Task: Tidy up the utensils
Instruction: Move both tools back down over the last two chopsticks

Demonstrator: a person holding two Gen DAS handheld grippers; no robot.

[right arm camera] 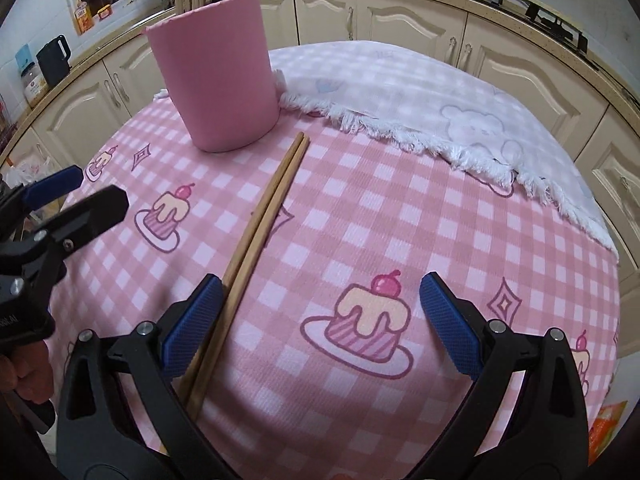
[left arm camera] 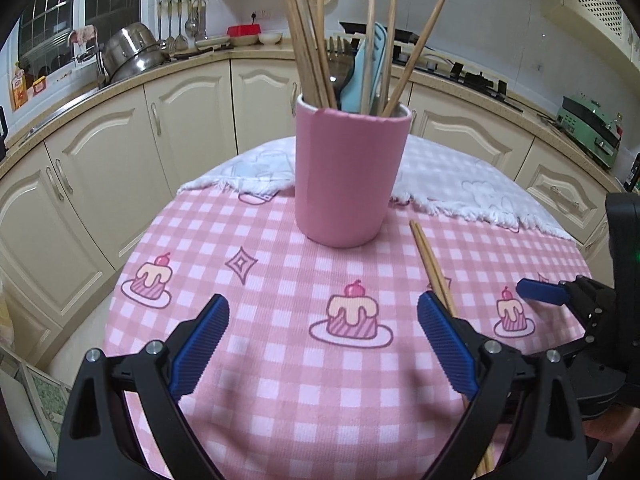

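Pink holder [left arm camera: 347,178] near chopstick pair [right arm camera: 260,220], both grippers' jaws apart, empty

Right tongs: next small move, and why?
Probably slide the right tongs slightly left to center on the chopstick pair, then close. The pair lies loose on the tablecloth beside the left pad, both tongs are open, and the pink cup awaits it.

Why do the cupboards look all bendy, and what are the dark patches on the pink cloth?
Left wrist view: the fisheye lens bows the cupboards; soft shadow falls on the tablecloth under the left gripper. Right wrist view: the same bending tilts the pink cup; shadow sits beside the chopsticks near the right gripper.
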